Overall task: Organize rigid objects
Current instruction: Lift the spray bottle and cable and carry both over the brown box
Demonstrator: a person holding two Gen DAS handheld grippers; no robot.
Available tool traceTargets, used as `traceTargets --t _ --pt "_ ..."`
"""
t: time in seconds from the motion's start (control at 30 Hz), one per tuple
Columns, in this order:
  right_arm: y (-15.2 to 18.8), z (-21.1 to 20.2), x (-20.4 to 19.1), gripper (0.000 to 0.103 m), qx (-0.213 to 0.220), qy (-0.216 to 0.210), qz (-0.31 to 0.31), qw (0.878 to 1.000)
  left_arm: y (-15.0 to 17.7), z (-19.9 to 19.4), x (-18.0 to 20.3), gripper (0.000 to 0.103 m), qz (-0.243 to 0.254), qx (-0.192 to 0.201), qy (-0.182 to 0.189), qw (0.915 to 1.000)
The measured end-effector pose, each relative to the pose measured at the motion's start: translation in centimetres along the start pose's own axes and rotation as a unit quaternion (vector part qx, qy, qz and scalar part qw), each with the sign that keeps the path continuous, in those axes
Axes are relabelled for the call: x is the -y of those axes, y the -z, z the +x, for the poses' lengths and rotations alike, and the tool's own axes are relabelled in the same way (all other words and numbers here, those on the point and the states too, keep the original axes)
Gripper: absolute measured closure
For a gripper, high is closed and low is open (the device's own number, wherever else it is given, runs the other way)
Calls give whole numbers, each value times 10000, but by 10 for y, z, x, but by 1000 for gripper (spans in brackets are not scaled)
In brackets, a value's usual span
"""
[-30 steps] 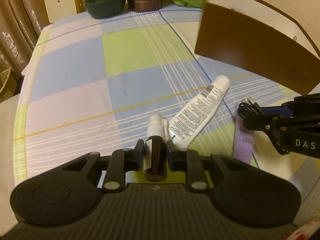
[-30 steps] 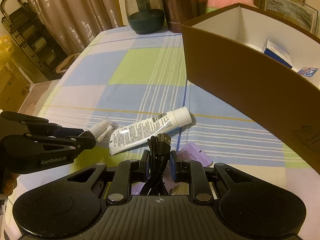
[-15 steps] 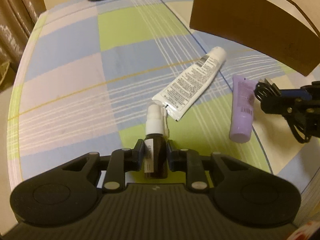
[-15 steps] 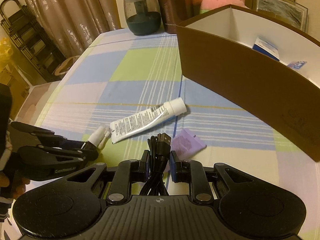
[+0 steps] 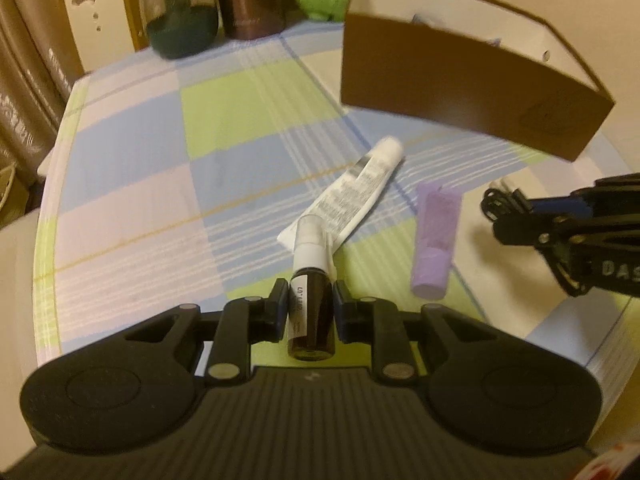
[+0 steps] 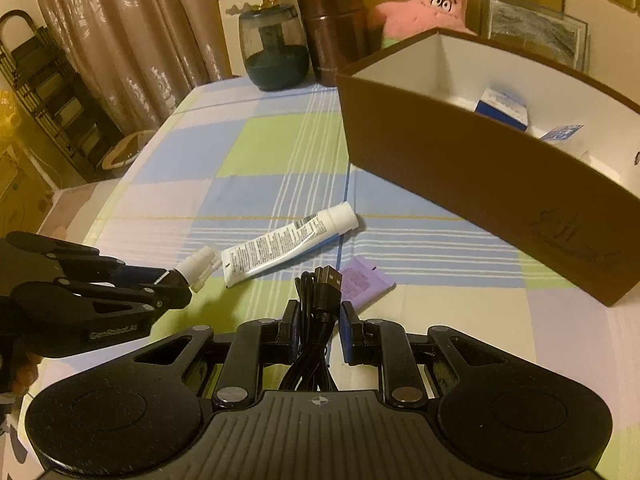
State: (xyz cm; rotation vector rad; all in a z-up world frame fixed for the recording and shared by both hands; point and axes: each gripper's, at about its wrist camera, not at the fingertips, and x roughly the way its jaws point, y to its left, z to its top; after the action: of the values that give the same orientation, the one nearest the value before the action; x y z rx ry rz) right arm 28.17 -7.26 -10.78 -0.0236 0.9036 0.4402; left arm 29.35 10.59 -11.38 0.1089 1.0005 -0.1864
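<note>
L gripper clamped on spray bottle, R gripper clamped on cable, box rim ahead-right.

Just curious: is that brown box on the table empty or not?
Not empty. Over the brown box's rim, a blue and white carton shows inside.

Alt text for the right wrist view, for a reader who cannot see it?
The right gripper is shut on a coiled black USB cable above a checked tablecloth. A white tube and a purple tube lie ahead, and an open brown box stands to the right.
</note>
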Motion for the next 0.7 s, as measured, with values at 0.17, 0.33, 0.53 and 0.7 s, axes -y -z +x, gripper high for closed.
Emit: traceTargets --t 0.17,0.33,0.53,0.7 --pt "-4 -17 11 83 147 61 127 9998 -14 -21 15 82 173 303 114 9993" --pt "-15 -33 31 83 295 77 207 9993 -34 -37 38 82 290 553 171 9979" --pt "-38 -52 67 83 496 93 237 9984 -71 -45 74 82 386 804 262 9957" --pt "-61 -65 103 83 699 186 271 9970 -112 -42 103 82 474 1041 329 9929"
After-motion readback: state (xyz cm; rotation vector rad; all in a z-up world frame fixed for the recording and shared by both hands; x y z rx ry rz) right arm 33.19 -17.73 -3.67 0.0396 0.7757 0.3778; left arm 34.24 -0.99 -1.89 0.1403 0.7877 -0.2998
